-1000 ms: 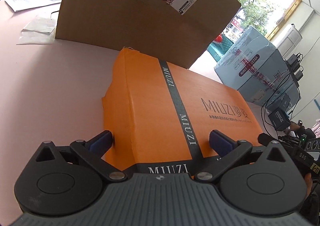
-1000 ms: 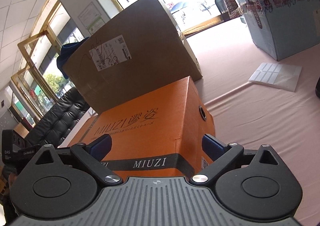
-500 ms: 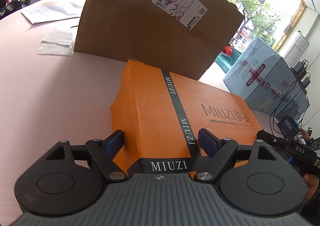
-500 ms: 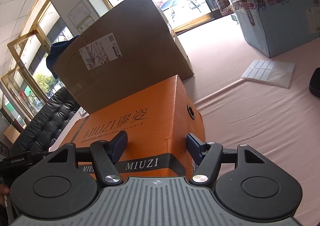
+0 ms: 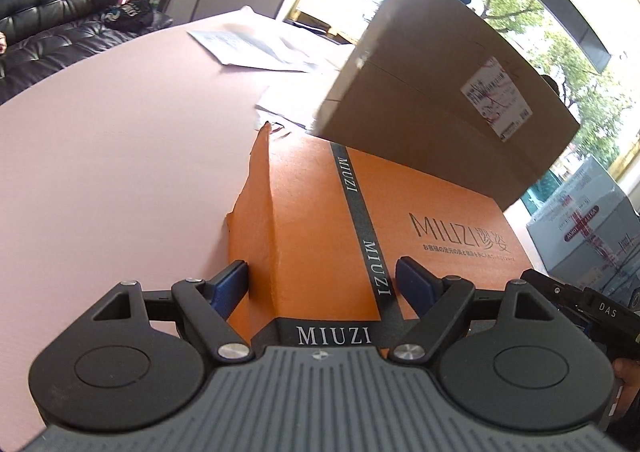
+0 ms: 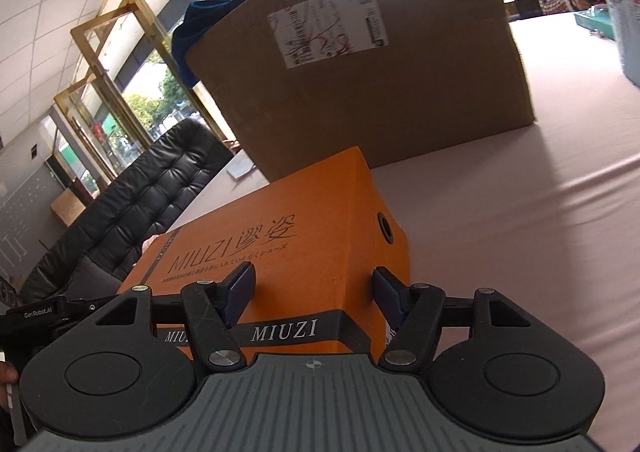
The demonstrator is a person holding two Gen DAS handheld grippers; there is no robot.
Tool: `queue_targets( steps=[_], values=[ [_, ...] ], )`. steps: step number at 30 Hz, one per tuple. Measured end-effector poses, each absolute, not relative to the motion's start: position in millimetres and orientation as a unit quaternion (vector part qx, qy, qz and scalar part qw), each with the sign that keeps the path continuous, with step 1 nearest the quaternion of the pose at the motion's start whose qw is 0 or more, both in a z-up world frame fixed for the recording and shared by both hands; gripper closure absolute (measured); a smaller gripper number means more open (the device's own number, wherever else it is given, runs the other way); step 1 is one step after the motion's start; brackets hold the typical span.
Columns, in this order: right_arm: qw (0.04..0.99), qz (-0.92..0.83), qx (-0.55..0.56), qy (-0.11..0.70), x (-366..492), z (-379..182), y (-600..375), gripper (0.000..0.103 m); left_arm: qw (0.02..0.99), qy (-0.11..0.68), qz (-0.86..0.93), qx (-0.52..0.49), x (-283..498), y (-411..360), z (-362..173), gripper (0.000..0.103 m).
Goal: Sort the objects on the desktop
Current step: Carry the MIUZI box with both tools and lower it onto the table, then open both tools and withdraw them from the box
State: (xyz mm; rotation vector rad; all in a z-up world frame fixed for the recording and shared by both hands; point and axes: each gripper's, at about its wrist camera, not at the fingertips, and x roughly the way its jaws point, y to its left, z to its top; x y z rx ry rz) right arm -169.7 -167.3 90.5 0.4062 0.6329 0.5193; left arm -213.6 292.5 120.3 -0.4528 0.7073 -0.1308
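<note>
Between both tongs [image 5: 323, 282] [image 6: 313, 288], orange box [image 5: 304, 236]; contents seemingly hidden.

"MIUZI" on orange box [image 5: 400, 212], shipping label [image 6: 326, 26] txt illegible, maybe "DAS" on hand-held gripper

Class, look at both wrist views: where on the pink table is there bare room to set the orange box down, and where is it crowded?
Bare pink table lies left of the orange box, toward the black sofa. More bare table spreads right of the box in the right wrist view. It is crowded behind, by the brown carton and the papers.
</note>
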Motion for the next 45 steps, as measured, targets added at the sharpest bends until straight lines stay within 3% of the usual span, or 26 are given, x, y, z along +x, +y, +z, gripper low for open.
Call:
queue_targets(
  steps=[14, 24, 28, 29, 32, 36, 39, 45],
  values=[
    [0.874, 0.363, 0.114, 0.302, -152, 103, 6, 0.043, 0.914, 0.303, 0.078, -0.259, -264, 419, 116, 0.025],
    [0.882, 0.371, 0.086, 0.278, -157, 105, 31, 0.050, 0.910, 0.297, 0.100, -0.270, -269, 423, 116, 0.024],
    [0.888, 0.373, 0.080, 0.256, -161, 108, 30, 0.051, 0.905, 0.295, 0.149, -0.267, -265, 415, 120, 0.016],
    [0.888, 0.377, 0.094, 0.245, -162, 108, 25, 0.046, 0.907, 0.291, 0.174, -0.251, -265, 409, 124, 0.014],
    [0.895, 0.370, 0.145, 0.201, -170, 113, 0, 0.000, 0.926, 0.248, 0.195, -0.207, -269, 384, 140, 0.001],
    [0.926, 0.321, 0.147, 0.132, -181, 117, -49, 0.000, 0.953, 0.177, 0.195, -0.151, -276, 346, 163, 0.000],
    [0.944, 0.278, 0.133, 0.118, -185, 112, -90, 0.000, 0.978, 0.123, 0.093, -0.142, -274, 296, 185, 0.000],
    [0.964, 0.156, 0.135, 0.167, -177, 87, -172, 0.000, 0.973, 0.186, -0.108, -0.082, -220, 143, 183, 0.000]
  ],
)
